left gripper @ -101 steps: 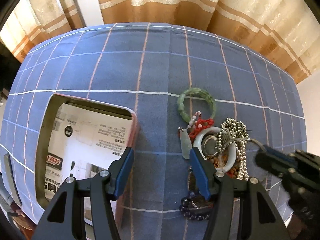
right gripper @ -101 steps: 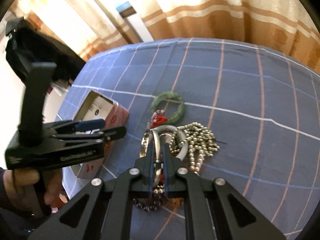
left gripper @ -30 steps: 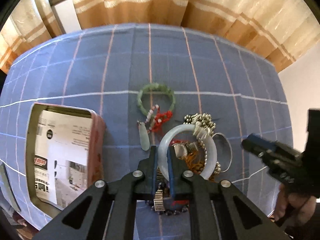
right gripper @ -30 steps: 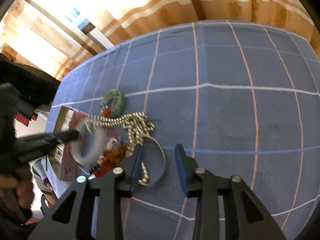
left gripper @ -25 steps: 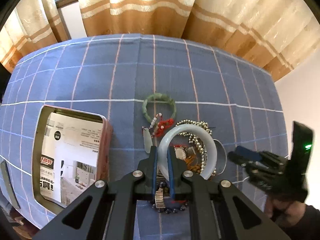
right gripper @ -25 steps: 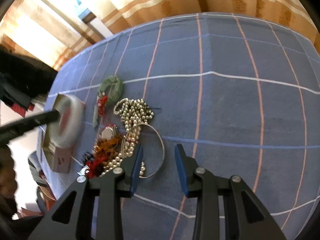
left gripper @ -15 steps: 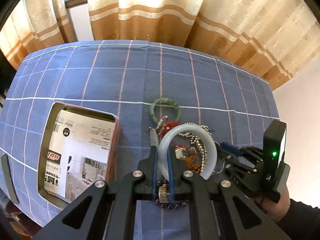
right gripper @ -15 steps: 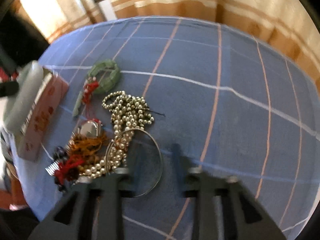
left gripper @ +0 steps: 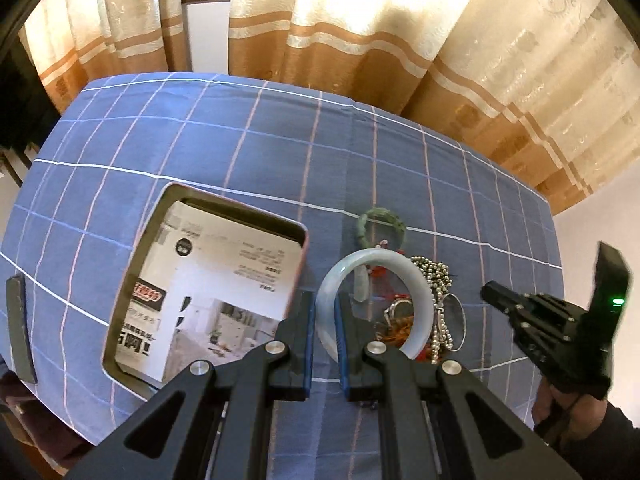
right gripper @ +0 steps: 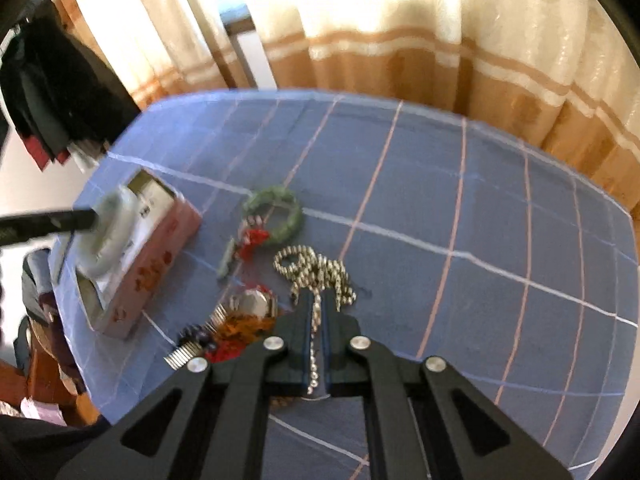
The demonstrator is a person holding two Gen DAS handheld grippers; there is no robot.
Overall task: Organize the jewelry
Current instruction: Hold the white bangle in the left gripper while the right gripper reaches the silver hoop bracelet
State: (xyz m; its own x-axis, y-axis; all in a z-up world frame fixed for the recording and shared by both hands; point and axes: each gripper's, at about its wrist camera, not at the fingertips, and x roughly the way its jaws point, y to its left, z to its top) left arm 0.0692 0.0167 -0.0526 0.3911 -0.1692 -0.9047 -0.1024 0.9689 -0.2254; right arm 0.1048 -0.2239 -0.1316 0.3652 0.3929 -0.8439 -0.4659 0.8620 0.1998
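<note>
My left gripper (left gripper: 325, 312) is shut on a pale jade bangle (left gripper: 420, 292) and holds it above the table, just right of the open pink tin box (left gripper: 296, 276). From the right wrist view the bangle (right gripper: 106, 236) hangs over the box (right gripper: 160, 256). My right gripper (right gripper: 317, 312) is shut on the silver bead chain (right gripper: 316, 272), low over the jewelry pile. A green bracelet (right gripper: 276, 212), a red-corded pendant (right gripper: 250, 240), a watch (right gripper: 252, 302) and dark beads (right gripper: 196, 338) lie on the blue checked cloth.
The box is lined with printed paper (left gripper: 208, 292). A thin wire hoop (left gripper: 456, 320) lies by the pile. Curtains (left gripper: 360, 40) hang behind the table. The table's right edge (right gripper: 628, 280) is near. A dark flat piece (left gripper: 18, 328) lies at the left edge.
My left gripper has lifted the bangle and carried it left toward the box. My right gripper has gone from open to shut on the silver bead chain.
</note>
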